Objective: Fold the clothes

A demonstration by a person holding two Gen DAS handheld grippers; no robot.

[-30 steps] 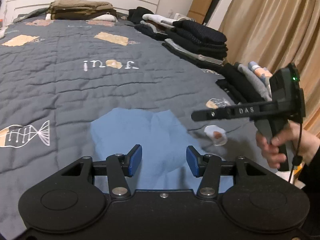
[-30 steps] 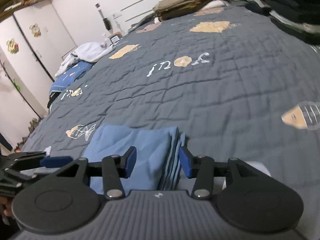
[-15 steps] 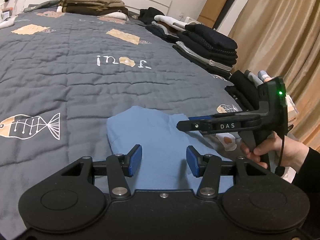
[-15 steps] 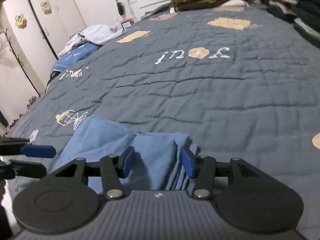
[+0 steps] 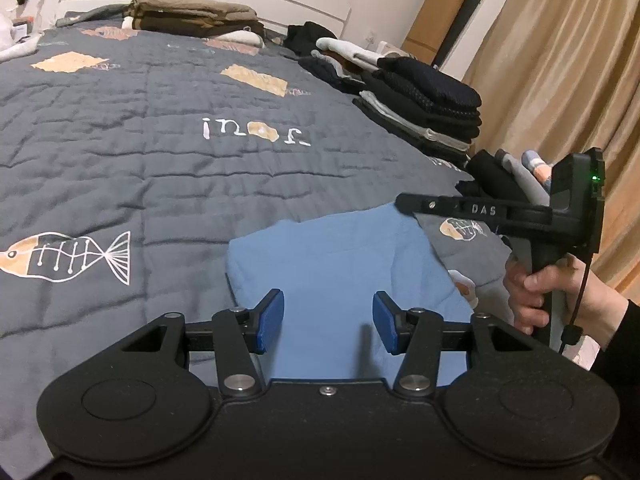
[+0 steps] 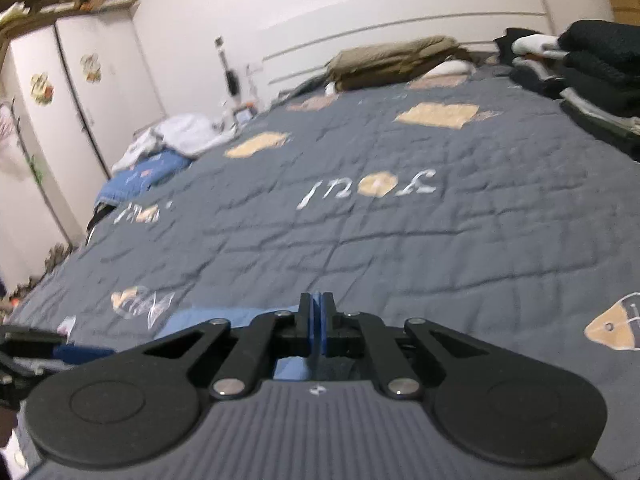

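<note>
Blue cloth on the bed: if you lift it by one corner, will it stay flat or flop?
Probably flop: the blue cloth sags in soft folds from the corner where the right gripper seems to pinch it. It looks thin, so likely light. On the quilt it would probably bunch rather than slide.

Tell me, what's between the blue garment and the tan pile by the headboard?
Only bare grey quilt, printed with white letters and tan patches. The left wrist view shows it running from the blue garment to the tan pile.
</note>
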